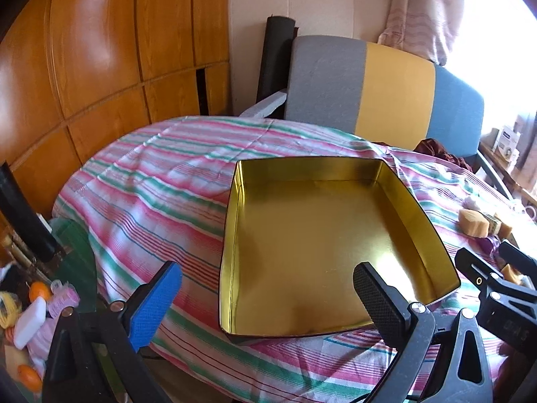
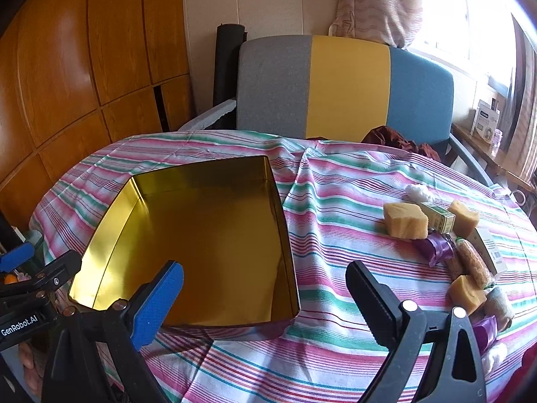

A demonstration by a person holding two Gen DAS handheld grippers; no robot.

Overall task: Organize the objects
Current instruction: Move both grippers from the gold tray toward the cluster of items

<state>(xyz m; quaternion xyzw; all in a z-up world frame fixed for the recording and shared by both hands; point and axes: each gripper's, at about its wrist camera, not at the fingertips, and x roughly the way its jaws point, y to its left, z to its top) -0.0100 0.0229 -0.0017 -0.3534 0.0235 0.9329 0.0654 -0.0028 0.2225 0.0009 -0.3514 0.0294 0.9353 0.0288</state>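
Note:
An empty gold tin box lies open on the striped tablecloth. My left gripper stands open over the box's near-left corner, holding nothing. My right gripper is open too, hovering over the box's near-right corner. To the right lies a pile of small objects: yellow sponge blocks, a green carton, purple ribbon, a white cotton ball and a grainy roll. The right gripper shows in the left wrist view.
A chair with grey, yellow and blue back panels stands behind the table. Wooden cabinets line the left wall. Lower left, a glass surface holds oranges, hair rollers and a white bar. A windowsill with boxes is at right.

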